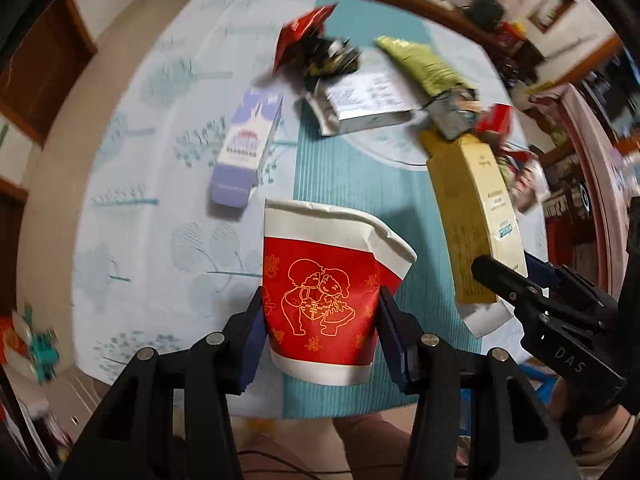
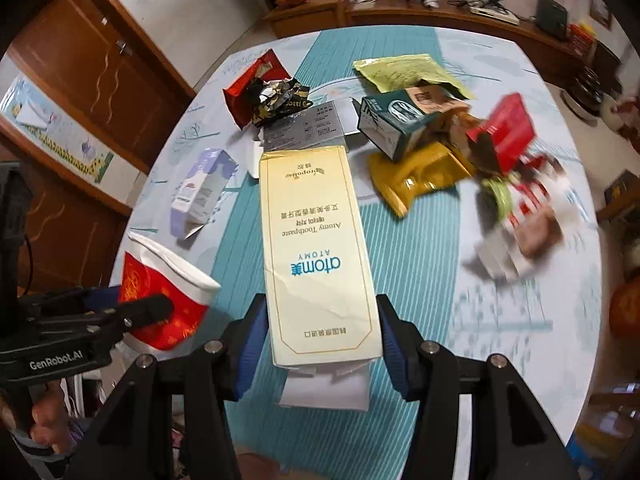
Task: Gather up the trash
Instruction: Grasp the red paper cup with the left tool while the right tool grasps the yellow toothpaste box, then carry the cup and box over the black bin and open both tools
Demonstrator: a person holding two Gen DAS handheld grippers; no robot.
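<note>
A dented red paper cup point(image 1: 320, 272) with a white rim and a gold drawing is held above the table, my left gripper point(image 1: 320, 308) shut on its sides. The right wrist view shows the same cup point(image 2: 172, 276) at lower left in the left gripper point(image 2: 136, 300). A long cream toothpaste box point(image 2: 316, 240), its bottom flap hanging open, is clamped between the blue pads of my right gripper point(image 2: 320, 320). From the left wrist view, the box point(image 1: 472, 216) hangs at the right in the right gripper point(image 1: 512, 270).
More trash lies on the teal and pale blue tablecloth point(image 2: 408, 248): a purple carton point(image 2: 200, 192), a red wrapper point(image 2: 244, 88), black foil point(image 2: 280, 100), a grey box point(image 2: 308, 128), a green pouch point(image 2: 404, 70), a teal box point(image 2: 392, 124), a yellow pouch point(image 2: 416, 176) and red packets point(image 2: 508, 128). Wooden cabinets stand behind.
</note>
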